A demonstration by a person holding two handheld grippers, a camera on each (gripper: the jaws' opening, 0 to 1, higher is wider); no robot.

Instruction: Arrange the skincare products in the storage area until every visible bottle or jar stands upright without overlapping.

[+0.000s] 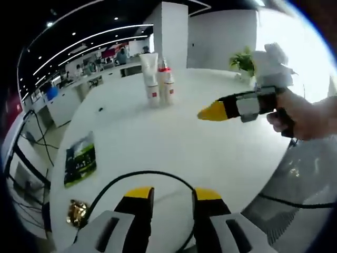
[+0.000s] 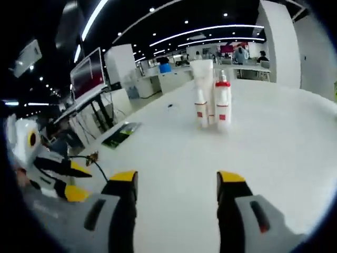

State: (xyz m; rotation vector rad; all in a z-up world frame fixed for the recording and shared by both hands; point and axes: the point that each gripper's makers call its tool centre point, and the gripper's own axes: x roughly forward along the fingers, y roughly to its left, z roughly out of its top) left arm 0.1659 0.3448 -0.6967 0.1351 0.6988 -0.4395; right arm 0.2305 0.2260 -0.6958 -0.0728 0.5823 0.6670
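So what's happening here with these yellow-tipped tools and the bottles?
A person holds a tool in each hand over a white table. The left gripper and right gripper both hold nothing, fingers apart. A white tube and red-capped bottles stand upright close together farther along the table, untouched.

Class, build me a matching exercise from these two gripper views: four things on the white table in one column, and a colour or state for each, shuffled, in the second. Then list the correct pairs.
Things
1. white tube
2. red-capped bottle
3. booklet
4. potted plant

Descriptions
A. lies flat, with a green cover
B. tallest item, standing upright
C. green leaves, near the table's far edge
D. upright, with a red band low on its white body

Pairs: 1-B, 2-D, 3-A, 4-C
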